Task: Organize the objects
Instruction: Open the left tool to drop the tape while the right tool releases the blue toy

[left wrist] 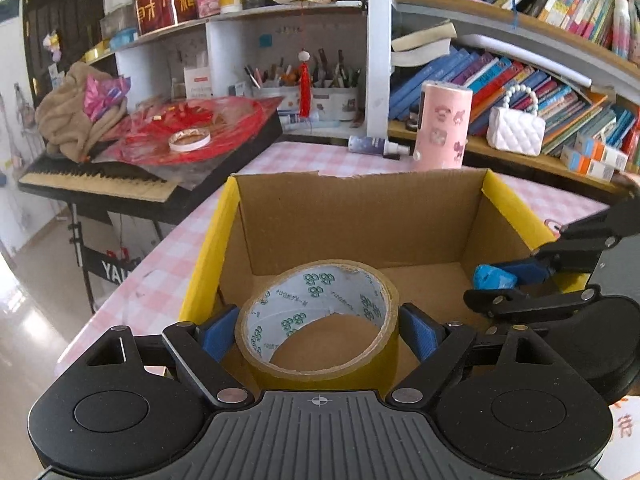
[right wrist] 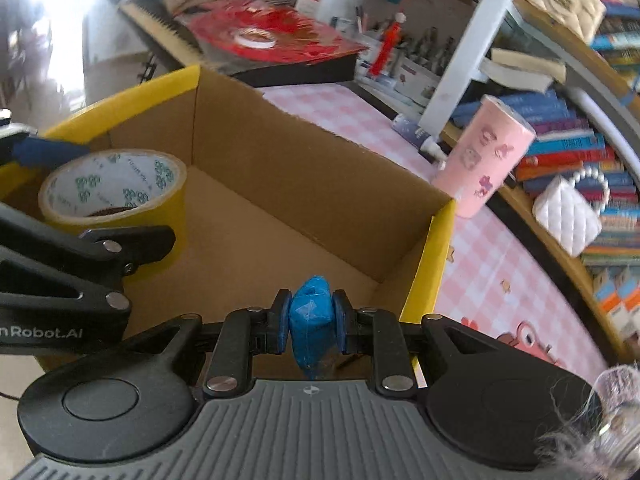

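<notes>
"Robot.AI" on left claw (right wrist: 60, 264)

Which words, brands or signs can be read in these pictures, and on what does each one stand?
"nRobot.AI": on the left claw body, cut off at the frame edge.
"YAU": white letters on the black stand, cut off.
Tape roll: green printed logos and small text inside, too small to read.
Red packages: large Chinese characters, not clearly readable.
Book spines: too blurred to read.
</notes>
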The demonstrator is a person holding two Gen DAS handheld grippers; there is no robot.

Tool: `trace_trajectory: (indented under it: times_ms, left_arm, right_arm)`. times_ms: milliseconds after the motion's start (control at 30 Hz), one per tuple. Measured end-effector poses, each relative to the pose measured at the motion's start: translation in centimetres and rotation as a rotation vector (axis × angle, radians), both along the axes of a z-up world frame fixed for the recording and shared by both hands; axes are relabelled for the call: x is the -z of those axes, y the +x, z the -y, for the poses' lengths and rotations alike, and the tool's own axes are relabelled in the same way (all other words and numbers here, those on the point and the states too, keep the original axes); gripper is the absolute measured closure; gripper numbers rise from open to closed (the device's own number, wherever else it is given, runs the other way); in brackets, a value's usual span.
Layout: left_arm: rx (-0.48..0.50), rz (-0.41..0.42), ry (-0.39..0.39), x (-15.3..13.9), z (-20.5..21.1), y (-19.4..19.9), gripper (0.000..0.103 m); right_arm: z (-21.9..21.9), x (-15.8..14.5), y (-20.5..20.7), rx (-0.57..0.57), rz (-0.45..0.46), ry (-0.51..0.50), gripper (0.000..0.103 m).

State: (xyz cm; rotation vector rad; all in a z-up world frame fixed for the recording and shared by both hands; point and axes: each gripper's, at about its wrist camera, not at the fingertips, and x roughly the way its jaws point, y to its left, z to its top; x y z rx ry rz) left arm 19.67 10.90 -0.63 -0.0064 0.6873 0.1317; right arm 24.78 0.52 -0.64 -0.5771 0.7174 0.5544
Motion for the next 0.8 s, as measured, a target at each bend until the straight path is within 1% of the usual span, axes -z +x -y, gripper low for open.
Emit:
trace_trajectory:
  times_ms: [67, 167, 233, 300, 333, 367, 400, 467, 567, 667, 800]
  left_arm:
    - [-0.002, 0.002, 0.011, 0.1, 0.1, 0.0, 0.016]
    - [-0.007, 0.004, 0.0, 0.0, 0.0, -0.1, 0.016]
    - [-0.013, 0.014, -0.016, -0.4, -0.3, -0.4, 0.015]
    - [-0.027, 0.059, -0.041, -1.0, -0.6, -1.1, 0.013]
    - [-0.033, 0.089, -0.05, -1.4, -0.7, -1.6, 0.012]
    - [-0.034, 0.121, -0.063, -2.0, -0.9, -2.0, 0.008]
    - [-0.031, 0.144, -0.078, -2.5, -1.1, -2.4, 0.008]
    - [-0.024, 0.193, -0.103, -3.7, -1.2, -3.3, 0.008]
    - [-0.023, 0.256, -0.109, -5.4, -1.2, -5.0, 0.008]
    - [-0.011, 0.286, -0.119, -6.3, -1.2, -6.7, 0.007]
    - [-0.009, 0.291, -0.109, -6.3, -1.3, -9.3, 0.007]
  right_arm:
    - [0.0, 0.1, -0.1, -0.007, 0.007, -0.006, 0.082]
    - [0.2, 0.0, -0.1, -0.002, 0.001, 0.009, 0.081]
    - [0.7, -0.4, 0.0, 0.009, 0.005, 0.035, 0.073]
    - [1.1, -1.0, -0.4, 0.019, 0.014, 0.08, 0.066]
    - [1.3, -1.4, -0.6, 0.029, 0.018, 0.102, 0.064]
    - [1.6, -1.9, -0.8, 0.037, 0.025, 0.126, 0.063]
    - [1.7, -2.4, -1.1, 0.038, 0.031, 0.146, 0.062]
    - [2.0, -3.3, -2.0, 0.048, 0.053, 0.18, 0.061]
    - [2.5, -4.8, -3.8, 0.071, 0.092, 0.233, 0.058]
    - [3.1, -6.0, -5.8, 0.099, 0.126, 0.277, 0.054]
    - [4.2, -6.6, -8.7, 0.155, 0.154, 0.306, 0.052]
